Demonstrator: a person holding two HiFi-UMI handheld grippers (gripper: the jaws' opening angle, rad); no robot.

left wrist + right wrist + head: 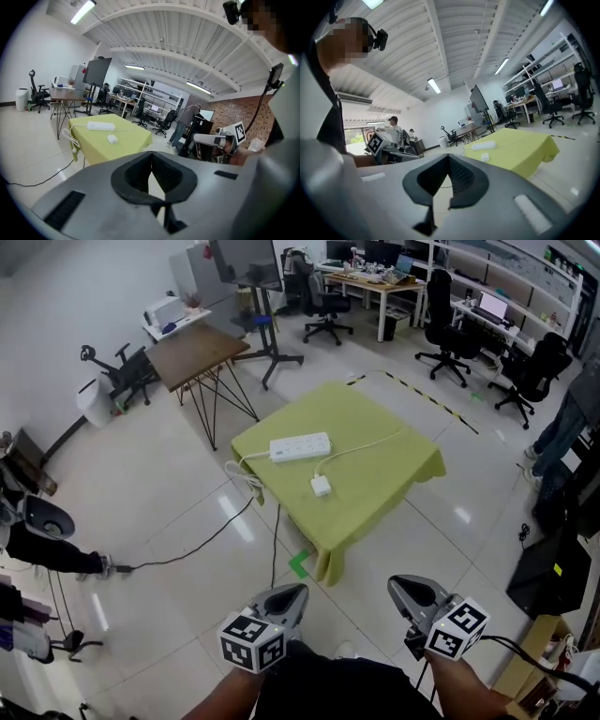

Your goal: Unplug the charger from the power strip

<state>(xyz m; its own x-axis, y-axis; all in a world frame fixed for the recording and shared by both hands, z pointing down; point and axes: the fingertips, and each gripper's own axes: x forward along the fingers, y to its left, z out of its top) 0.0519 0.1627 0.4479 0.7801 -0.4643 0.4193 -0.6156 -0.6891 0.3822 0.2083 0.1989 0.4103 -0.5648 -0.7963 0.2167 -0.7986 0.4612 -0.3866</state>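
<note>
A white power strip (300, 446) lies on a table under a yellow-green cloth (384, 460), out in the middle of the room. A small white charger block (322, 487) rests on the cloth just in front of the strip, apart from it, and a thin white cable curves away from it to the right. Both show small in the left gripper view, strip (101, 125) and charger (111, 138), and in the right gripper view, strip (483, 146) and charger (484, 157). My left gripper (298, 592) and right gripper (398, 582) are held low, well short of the table, both shut and holding nothing.
The strip's white lead hangs in loops off the table's left edge (246, 474), and a black cable (187, 554) trails across the glossy floor. A wooden table (197, 352) stands behind, with office chairs and desks (441, 324) at the back. A person (562, 427) stands at the right.
</note>
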